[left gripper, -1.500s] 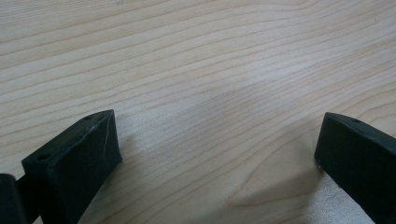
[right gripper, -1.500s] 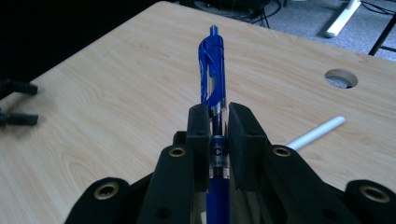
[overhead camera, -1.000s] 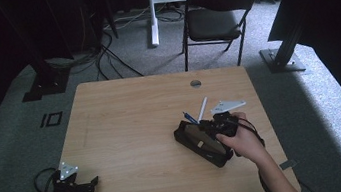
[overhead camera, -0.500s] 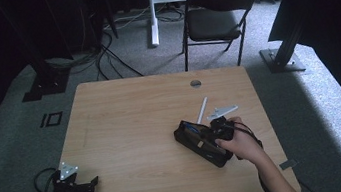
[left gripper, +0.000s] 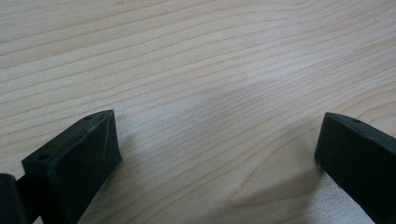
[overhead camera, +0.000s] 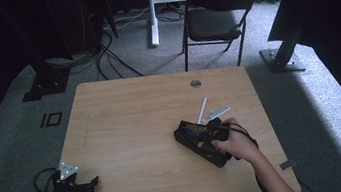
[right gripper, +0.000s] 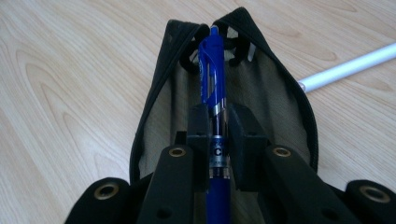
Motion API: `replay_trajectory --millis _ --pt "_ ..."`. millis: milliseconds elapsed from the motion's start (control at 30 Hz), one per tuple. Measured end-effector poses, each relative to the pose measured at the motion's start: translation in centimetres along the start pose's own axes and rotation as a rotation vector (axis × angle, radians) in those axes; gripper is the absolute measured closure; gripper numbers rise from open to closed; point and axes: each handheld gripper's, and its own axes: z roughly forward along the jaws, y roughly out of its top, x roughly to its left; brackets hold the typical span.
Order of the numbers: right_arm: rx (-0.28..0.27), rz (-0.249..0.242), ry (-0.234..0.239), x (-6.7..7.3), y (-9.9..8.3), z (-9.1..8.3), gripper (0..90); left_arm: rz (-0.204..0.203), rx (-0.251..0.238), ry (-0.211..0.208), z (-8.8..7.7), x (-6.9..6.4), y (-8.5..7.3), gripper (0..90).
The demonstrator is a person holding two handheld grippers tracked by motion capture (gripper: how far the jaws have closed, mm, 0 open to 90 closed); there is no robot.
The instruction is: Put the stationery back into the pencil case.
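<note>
Pen: blue plastic click pen [right gripper: 215,93] pinched between right gripper [right gripper: 217,122] jaws, tip end over open black fabric pencil case [right gripper: 154,112] on light wooden table [overhead camera: 127,127] | left gripper [overhead camera: 72,183] at near-left table edge, jaws spread, nothing between | white stick [right gripper: 348,67] beside case.

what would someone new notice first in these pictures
The blue pen clamped in the right gripper, its tip inside the open black pencil case at the table's right side. Next, white sticks lie just beyond the case, and the left gripper rests open at the near left corner.
</note>
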Motion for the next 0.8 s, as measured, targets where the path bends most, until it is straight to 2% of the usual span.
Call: replay_trajectory --millis 533,600,800 --pt "0.045 -0.008 -0.024 -0.1 0.5 1.4 79.3 0.0 0.0 0.0 0.0 0.0 0.0 0.2" --pt "0.064 -0.015 -0.043 -0.1 0.7 1.7 79.4 0.0 0.0 0.0 0.0 0.0 0.0 0.2" --pt "0.103 -0.019 -0.043 -0.1 1.0 2.4 79.3 0.0 0.0 0.0 0.0 0.0 0.0 0.2"
